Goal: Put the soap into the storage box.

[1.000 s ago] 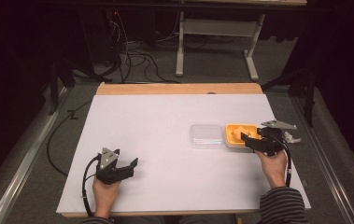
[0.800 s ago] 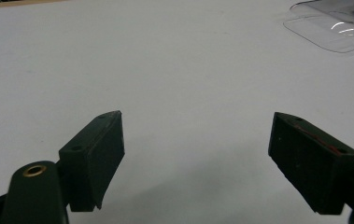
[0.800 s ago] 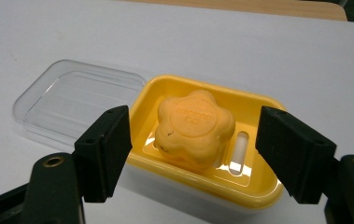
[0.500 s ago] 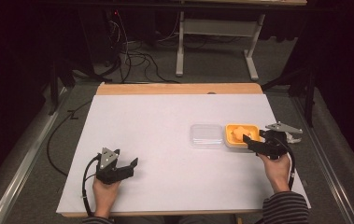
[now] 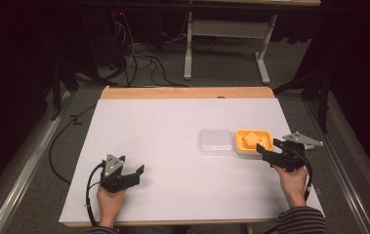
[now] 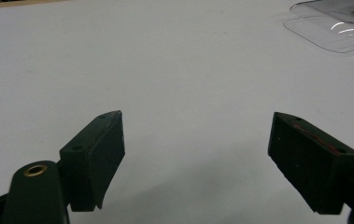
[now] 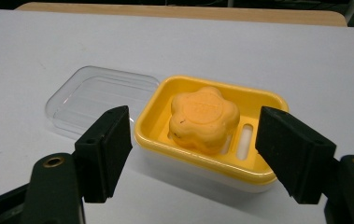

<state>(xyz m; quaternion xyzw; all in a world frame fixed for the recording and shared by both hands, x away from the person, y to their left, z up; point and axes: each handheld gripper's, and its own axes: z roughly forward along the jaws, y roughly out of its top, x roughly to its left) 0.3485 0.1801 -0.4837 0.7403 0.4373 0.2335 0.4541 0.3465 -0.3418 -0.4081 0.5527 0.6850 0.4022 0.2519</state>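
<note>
While the soap (image 7: 203,117) sits in its dish (image 7: 258,171) — right gripper (image 7: 194,151) gapes.

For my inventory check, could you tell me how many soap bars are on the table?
1: the orange flower-shaped soap lies in the yellow tray, right of the clear lid, in front of the open right gripper.

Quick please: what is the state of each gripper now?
Left gripper: open, holding nothing.
Right gripper: open, holding nothing, near the soap dish.
</note>
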